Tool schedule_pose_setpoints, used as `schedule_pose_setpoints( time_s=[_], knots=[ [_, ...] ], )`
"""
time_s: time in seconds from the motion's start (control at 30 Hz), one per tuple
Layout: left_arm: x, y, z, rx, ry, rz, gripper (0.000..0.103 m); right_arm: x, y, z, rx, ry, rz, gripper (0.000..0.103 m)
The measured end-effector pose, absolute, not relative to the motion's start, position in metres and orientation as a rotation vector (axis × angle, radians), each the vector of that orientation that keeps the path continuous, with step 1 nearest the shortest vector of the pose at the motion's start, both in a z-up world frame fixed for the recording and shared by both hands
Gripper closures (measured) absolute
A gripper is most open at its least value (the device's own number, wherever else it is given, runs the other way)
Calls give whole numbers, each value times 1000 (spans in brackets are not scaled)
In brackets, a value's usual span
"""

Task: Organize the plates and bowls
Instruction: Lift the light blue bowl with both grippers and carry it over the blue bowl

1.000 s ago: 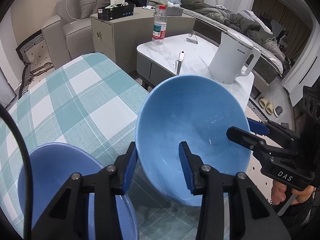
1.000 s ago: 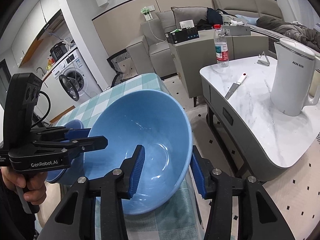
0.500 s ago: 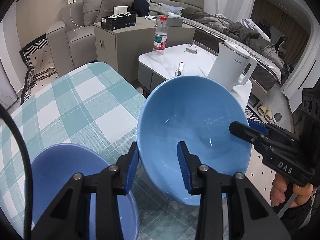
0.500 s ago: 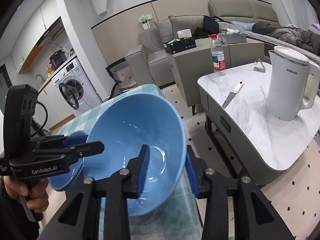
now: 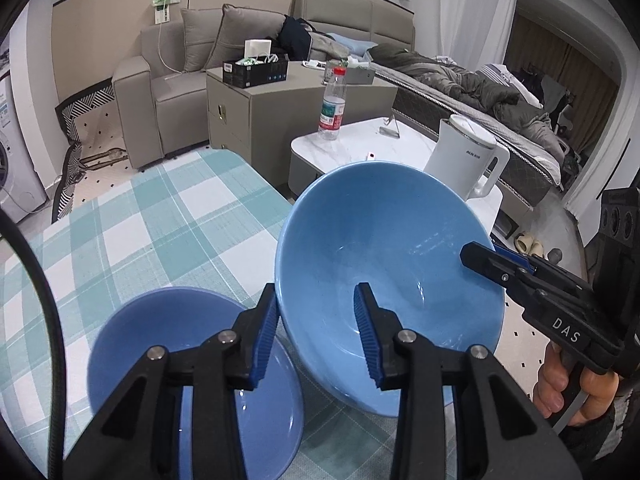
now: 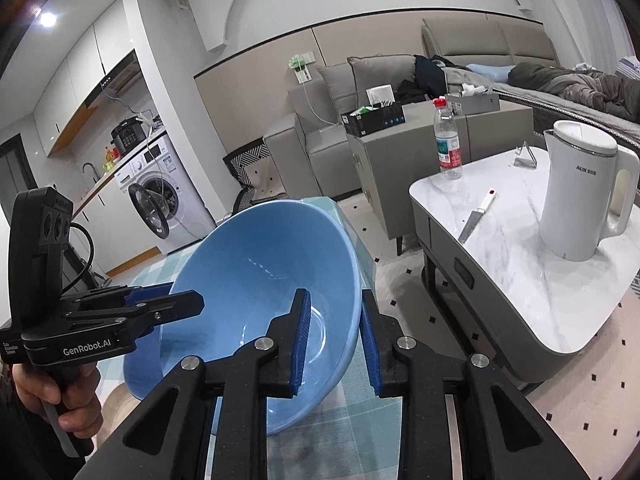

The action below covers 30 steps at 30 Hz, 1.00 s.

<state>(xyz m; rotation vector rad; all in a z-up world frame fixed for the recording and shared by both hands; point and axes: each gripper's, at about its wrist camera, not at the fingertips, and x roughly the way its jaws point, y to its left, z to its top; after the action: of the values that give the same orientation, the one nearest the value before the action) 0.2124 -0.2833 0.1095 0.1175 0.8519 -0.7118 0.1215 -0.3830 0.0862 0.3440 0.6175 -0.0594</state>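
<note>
A large light blue bowl point(image 5: 380, 240) hangs tilted above the checked table point(image 5: 160, 216), held from two sides. My left gripper point(image 5: 316, 300) is shut on its near rim, one pad outside the wall and one inside. In the right wrist view the same bowl point(image 6: 256, 272) has its right rim between the jaws of my right gripper point(image 6: 335, 296), which are closing, and the pads press on it. A darker blue bowl point(image 5: 168, 344) rests on the cloth below my left gripper. Each gripper shows in the other's view: the right gripper point(image 5: 480, 254) and the left gripper point(image 6: 176, 300).
A marble side table point(image 6: 520, 264) stands close on the right with a white kettle point(image 6: 580, 200), a knife point(image 6: 476, 216) and a water bottle point(image 6: 448, 144). A grey cabinet point(image 5: 280, 116) and a sofa lie behind. The table's right edge is under the held bowl.
Both grippers have risen with the light blue bowl. The right jaws have narrowed onto its rim. More of the darker bowl shows beneath the left gripper.
</note>
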Motion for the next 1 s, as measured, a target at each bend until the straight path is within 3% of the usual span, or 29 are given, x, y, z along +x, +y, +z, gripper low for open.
schedule_pose_setpoints(
  time_s=[1.0],
  knots=[
    [203, -202, 139, -18, 748, -620, 66, 128, -318, 115, 410, 469, 47, 77]
  ],
)
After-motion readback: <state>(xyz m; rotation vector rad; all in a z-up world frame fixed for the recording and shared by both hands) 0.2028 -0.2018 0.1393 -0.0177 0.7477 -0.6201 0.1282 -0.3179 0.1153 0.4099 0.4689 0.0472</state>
